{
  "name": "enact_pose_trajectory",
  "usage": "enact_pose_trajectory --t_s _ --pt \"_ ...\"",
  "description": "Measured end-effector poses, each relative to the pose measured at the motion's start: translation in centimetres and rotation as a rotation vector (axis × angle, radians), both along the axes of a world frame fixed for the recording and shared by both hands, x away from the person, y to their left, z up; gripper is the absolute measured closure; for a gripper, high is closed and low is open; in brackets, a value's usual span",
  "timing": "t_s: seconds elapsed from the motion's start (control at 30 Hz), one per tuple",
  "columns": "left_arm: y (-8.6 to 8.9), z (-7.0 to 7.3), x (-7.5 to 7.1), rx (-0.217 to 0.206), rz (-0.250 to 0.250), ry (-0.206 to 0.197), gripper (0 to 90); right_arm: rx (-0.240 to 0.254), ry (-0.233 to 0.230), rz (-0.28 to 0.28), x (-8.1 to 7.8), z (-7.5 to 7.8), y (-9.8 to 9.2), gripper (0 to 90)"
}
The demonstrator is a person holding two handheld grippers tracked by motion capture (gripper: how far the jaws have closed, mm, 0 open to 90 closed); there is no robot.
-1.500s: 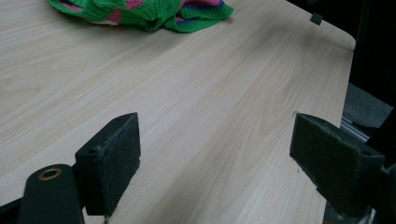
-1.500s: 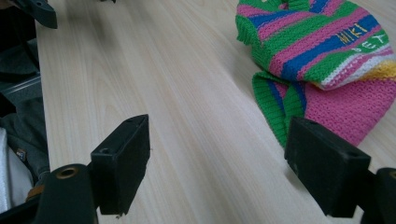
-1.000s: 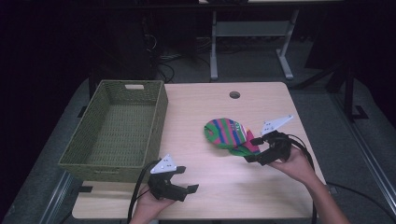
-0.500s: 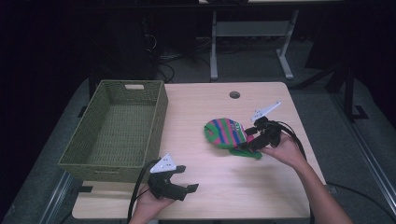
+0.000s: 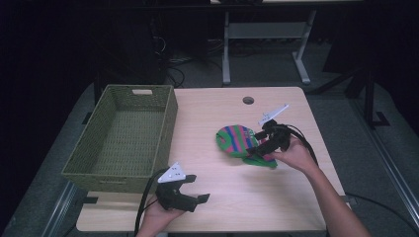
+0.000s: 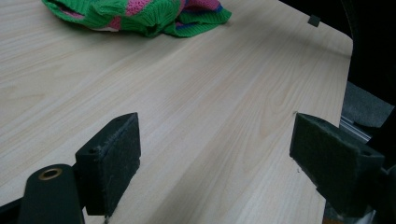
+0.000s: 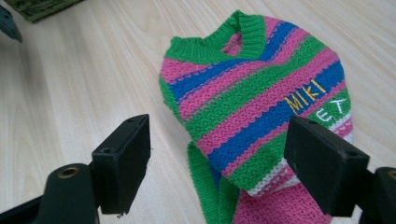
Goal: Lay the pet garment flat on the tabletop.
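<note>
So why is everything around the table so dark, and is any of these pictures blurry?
High view: light falls on the table and basket, the room behind stays dim, and detail is soft. Right gripper view: the striped sweater is crisp, its yellow letters readable, while the right tongs look slightly soft. Left gripper view: wood grain is sharp, and the left tongs throw faint shadows.

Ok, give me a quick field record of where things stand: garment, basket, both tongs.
garment: striped knit sweater, pink, blue and green, lying on the table right of centre
basket: green woven basket at the table's left, nothing visible inside
right tongs: open, jaws either side of the sweater's lower edge, not closed on it
left tongs: open, low over bare wood at the near edge, apart from the sweater
</note>
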State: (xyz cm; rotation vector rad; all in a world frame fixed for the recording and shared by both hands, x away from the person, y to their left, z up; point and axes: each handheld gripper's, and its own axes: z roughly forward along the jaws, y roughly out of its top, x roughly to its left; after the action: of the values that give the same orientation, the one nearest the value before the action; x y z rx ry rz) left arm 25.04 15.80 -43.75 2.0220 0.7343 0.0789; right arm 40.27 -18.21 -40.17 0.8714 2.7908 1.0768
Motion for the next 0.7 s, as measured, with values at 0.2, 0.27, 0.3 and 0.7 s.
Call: enact_pose_trajectory --t_s 0.2,0.27,0.3,0.7 --pt "-0.1 0.0 0.0 0.007 -0.005 -0.003 16.0 -0.012 0.019 0.005 0.9 -0.3 0.3 22.4" --pt "-0.1 -0.1 0.0 0.005 -0.005 0.0 16.0 -0.014 0.018 0.004 1.3 -0.3 0.9 22.4" --pt "-0.1 -0.1 0.1 0.007 -0.005 0.0 16.0 -0.016 0.02 0.004 1.5 -0.3 1.2 22.4" --pt "-0.1 0.1 -0.1 0.014 -0.008 -0.009 16.2 -0.14 0.071 -0.087 3.9 -3.7 2.2 28.4"
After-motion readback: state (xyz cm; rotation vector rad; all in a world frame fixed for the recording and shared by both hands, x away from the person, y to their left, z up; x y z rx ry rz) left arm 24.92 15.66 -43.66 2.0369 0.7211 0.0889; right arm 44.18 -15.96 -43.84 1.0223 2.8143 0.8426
